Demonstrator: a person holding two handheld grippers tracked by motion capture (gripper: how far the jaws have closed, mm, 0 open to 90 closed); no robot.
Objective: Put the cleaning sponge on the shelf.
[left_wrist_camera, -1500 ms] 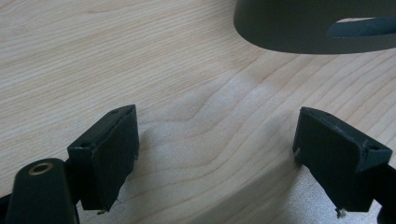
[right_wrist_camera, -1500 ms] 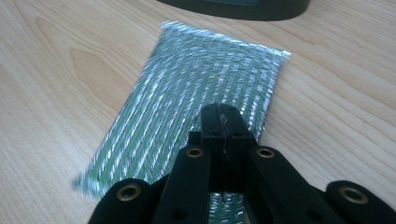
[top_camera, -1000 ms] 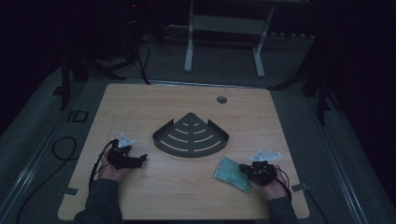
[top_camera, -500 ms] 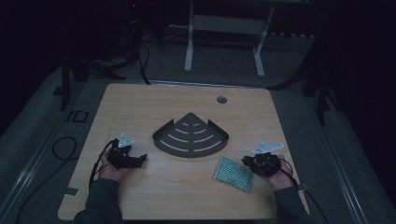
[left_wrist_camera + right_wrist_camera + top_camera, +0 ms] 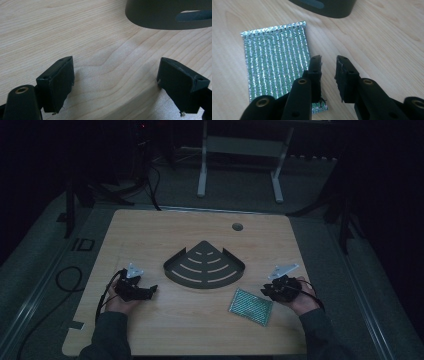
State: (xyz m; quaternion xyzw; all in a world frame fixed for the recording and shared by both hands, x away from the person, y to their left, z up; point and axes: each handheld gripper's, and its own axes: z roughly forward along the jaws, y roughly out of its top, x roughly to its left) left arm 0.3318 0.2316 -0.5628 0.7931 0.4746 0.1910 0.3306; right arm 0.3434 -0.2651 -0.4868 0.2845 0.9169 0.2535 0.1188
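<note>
A dark fan-shaped slotted tray (image 5: 204, 278) lies at the middle of the wooden table (image 5: 175, 230). To its lower right a glittering green ribbed pad (image 5: 251, 306) lies flat. My right gripper (image 5: 266, 291) is just right of the pad. In the right gripper view its jaws (image 5: 329, 67) stand a narrow gap apart, open, with bare wood between them, and the left jaw overlaps the pad's (image 5: 275, 57) right edge. My left gripper (image 5: 149, 291) rests left of the tray, wide open (image 5: 116, 82) over bare wood, the tray's wall (image 5: 160, 17) ahead of it.
A round cable hole (image 5: 237, 226) sits near the table's far edge. A black cable (image 5: 67, 275) loops on the floor at the left. A white stand frame (image 5: 240, 145) is behind the table. The tray's corner (image 5: 329, 7) lies beyond the pad.
My right gripper has drawn back from the pad, a little to the right and farther up the table. The left gripper has stayed where it was.
</note>
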